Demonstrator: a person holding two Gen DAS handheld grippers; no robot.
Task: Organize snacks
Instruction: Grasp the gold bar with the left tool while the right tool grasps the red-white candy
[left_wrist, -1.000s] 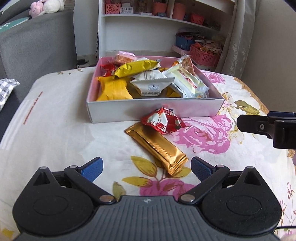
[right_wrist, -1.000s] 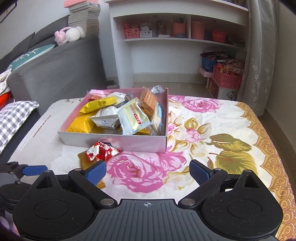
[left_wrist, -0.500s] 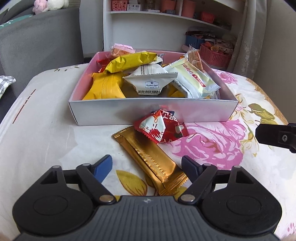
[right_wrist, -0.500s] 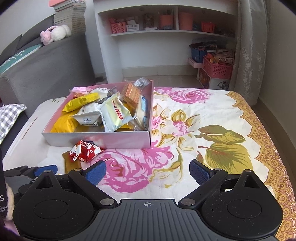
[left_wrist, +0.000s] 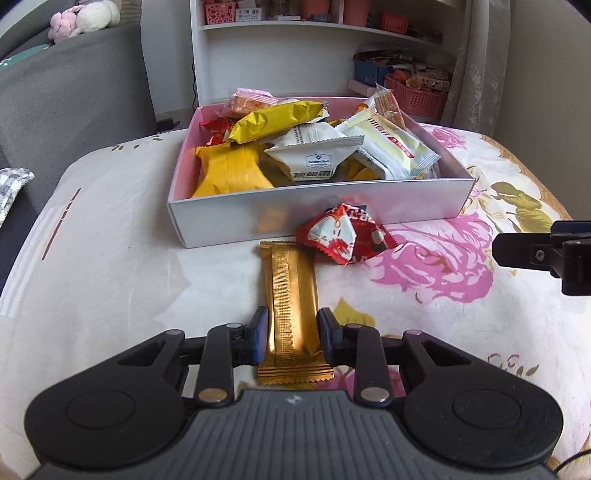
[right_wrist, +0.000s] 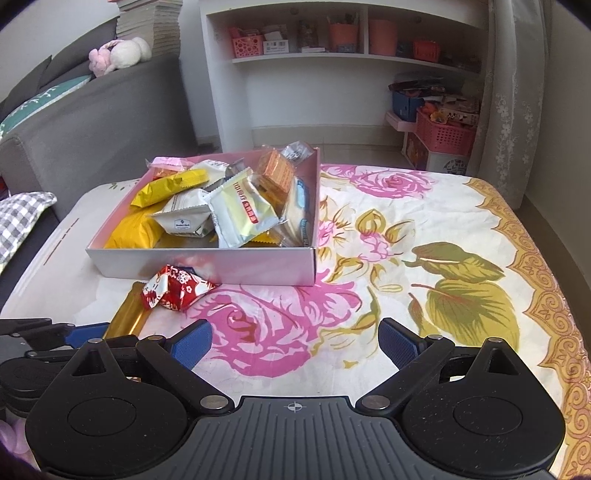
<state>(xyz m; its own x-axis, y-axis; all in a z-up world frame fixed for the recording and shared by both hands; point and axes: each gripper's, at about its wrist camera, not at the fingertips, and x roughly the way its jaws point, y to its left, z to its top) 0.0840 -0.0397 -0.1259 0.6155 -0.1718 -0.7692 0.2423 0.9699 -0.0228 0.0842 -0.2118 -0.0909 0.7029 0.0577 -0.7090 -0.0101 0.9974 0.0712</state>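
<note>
Black left claw (left_wrist: 292, 334), blue pads, silver screws, ribbed grey housing

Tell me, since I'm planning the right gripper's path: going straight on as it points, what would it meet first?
Likely only the floral tablecloth: the right gripper stands open, and the snack box lies left of its line.

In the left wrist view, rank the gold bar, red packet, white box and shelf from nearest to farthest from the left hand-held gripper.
1. Gold bar: between the left hand-held gripper's blue pads.
2. Red packet: just beyond, slightly right.
3. White box: behind the packet.
4. Shelf: against the far wall.
</note>
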